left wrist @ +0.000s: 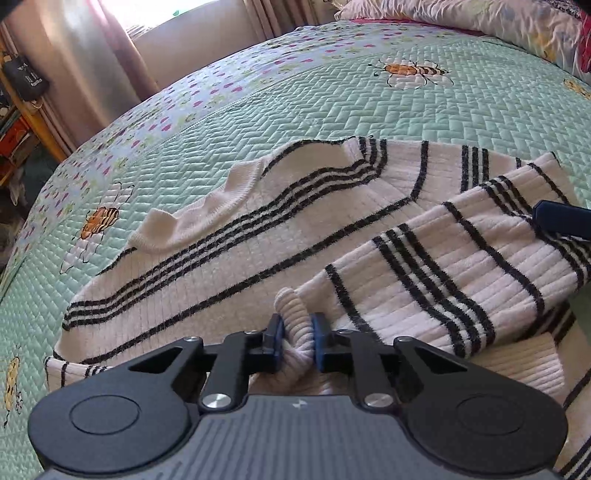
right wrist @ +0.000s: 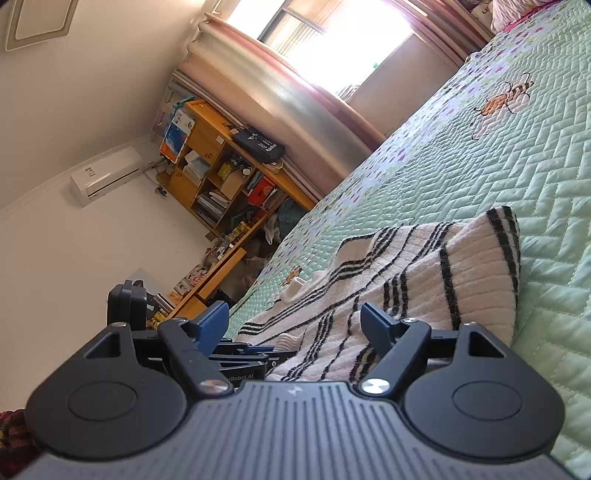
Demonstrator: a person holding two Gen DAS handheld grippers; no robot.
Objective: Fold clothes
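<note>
A white knit sweater with black stripes (left wrist: pixel 332 229) lies spread on the green quilted bedspread (left wrist: pixel 332 103). One sleeve is folded across its body toward the right. My left gripper (left wrist: pixel 297 332) is shut on the sleeve's ribbed cuff (left wrist: pixel 291 306), which bunches up between the blue pads. A blue finger of the other gripper (left wrist: pixel 561 219) rests over the sleeve at the right edge. In the right wrist view my right gripper (right wrist: pixel 295 325) stands open just above the sweater (right wrist: pixel 424 280), with nothing pinched between its fingers. The left gripper's black body (right wrist: pixel 243 365) shows low between them.
Floral pillows (left wrist: pixel 480 22) lie at the head of the bed. Pink curtains (right wrist: pixel 314 92) hang beside a bright window. A cluttered wooden shelf (right wrist: pixel 229 177) stands past the bed's left edge, under a wall air conditioner (right wrist: pixel 107 175).
</note>
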